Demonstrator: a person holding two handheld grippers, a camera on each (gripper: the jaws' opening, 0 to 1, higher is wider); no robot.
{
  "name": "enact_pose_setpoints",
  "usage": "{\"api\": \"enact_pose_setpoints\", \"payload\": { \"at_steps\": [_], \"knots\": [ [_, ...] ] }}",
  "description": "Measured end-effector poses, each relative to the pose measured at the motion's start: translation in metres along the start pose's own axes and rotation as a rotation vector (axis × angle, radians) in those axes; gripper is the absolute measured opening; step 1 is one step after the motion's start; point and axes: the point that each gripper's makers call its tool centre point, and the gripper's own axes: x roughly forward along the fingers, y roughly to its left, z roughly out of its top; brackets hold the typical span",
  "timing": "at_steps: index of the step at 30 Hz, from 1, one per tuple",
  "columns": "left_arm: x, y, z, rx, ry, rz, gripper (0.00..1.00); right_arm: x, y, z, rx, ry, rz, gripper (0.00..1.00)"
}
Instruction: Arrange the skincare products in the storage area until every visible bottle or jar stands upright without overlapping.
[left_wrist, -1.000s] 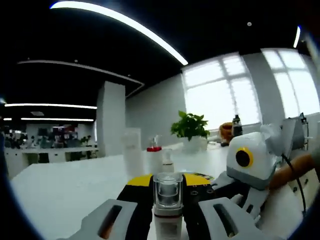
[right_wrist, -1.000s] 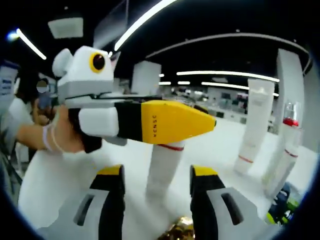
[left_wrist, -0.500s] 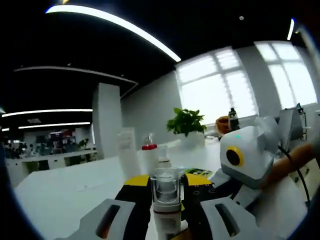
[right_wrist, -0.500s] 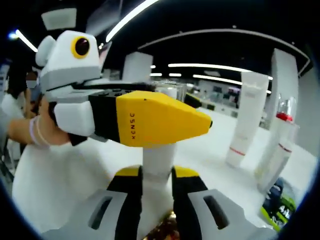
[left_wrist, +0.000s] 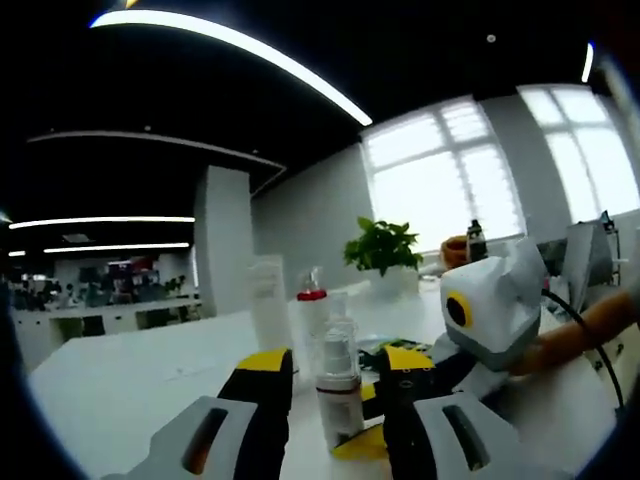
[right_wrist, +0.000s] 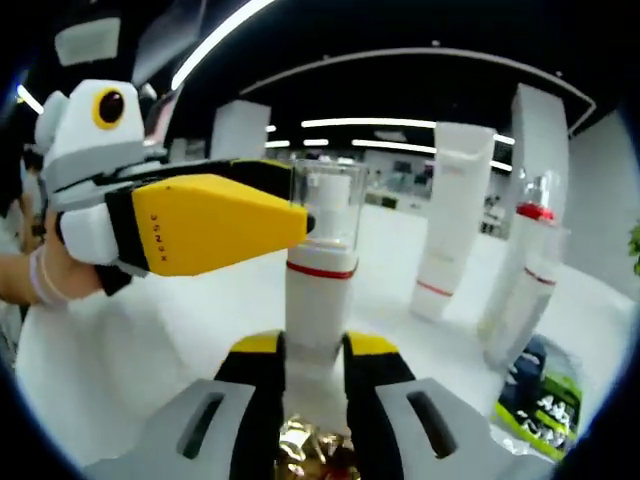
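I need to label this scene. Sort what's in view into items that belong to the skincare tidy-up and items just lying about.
Job:
- pump bottle, clear cap, red band, clamped in the right hand-held gripper
- tall white tube, upright
- red-collared bottle, upright
- left hand-held gripper, open around the pump bottle

Lying about:
- green packet
- potted plant
- dark bottle by the window

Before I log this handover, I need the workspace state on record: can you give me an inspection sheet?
Surface: white table, bright.
Job's things: pump bottle with clear cap and red band, upright; tall white tube; red-collared bottle at the back.
Clutter: green-and-black packet; gold object under the bottle.
Grippers: right gripper shut on the pump bottle; left gripper open around it.
Cables: black cable beside the person's arm.
Surroundings: potted plant, windows, ceiling lights.
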Motion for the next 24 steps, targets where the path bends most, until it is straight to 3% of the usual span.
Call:
{"api": "enact_pose_setpoints", "payload": {
  "at_steps": [9,16,24],
  "knots": [
    [0.0,-0.003,-0.003,-0.005,0.009,-0.008,0.34,0.0,-0.03,-0.004,0.026,0.007,-0.107,0.21],
    [-0.001,-0.003,-0.005,-0.021,0.014,-0.009,0.33,0.004,-0.046,-0.006,-0.03,-0.001,-0.158,0.22],
    [0.0,-0.003,-0.006,-0.018,0.02,-0.013,0.33,-0.001,-0.045,-0.008,-0.005,0.026,-0.147,0.24]
  ]
}}
